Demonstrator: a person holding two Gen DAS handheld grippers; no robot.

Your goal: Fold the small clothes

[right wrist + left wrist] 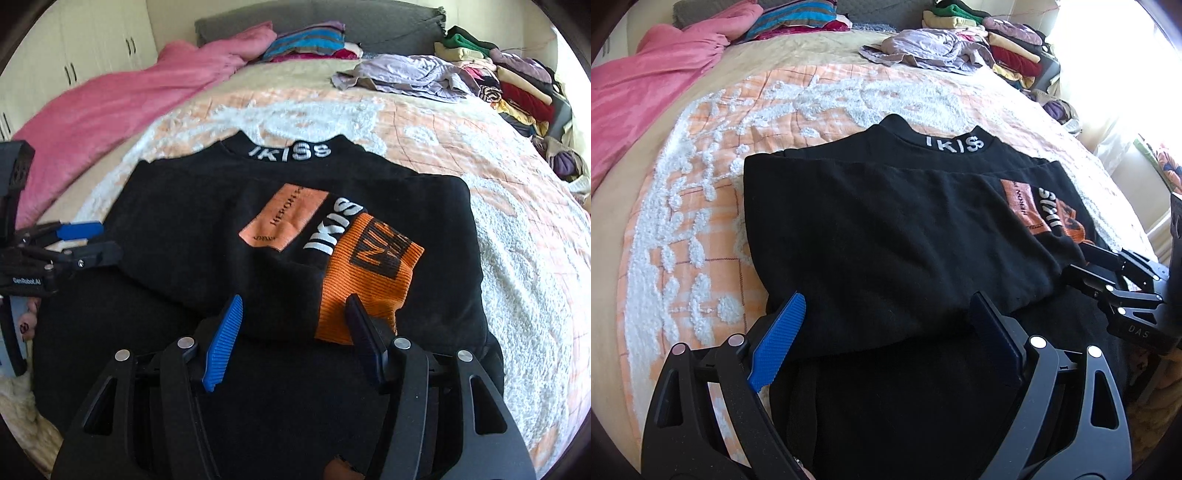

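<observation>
A black sweatshirt [871, 221] [207, 229] lies folded on the bed, its collar lettered in white at the far side. An orange ribbed cuff [373, 273] and an orange patch [284, 218] lie on top of it at the right. My left gripper [888, 295] stands open wide just above the sweatshirt's near folded edge, with nothing pinched between its blue pads. My right gripper [294, 299] is open too, over the near edge, its right finger [360, 321] in front of the cuff's near end. Each gripper shows in the other's view, the left [103, 240] and the right [1082, 266].
The bed has an orange and white tufted cover [701, 206]. A pink blanket [110, 110] lies at the far left, a crumpled lilac garment [406, 74] at the far side, and stacked folded clothes [517, 85] at the far right. White cupboards [92, 44] stand behind.
</observation>
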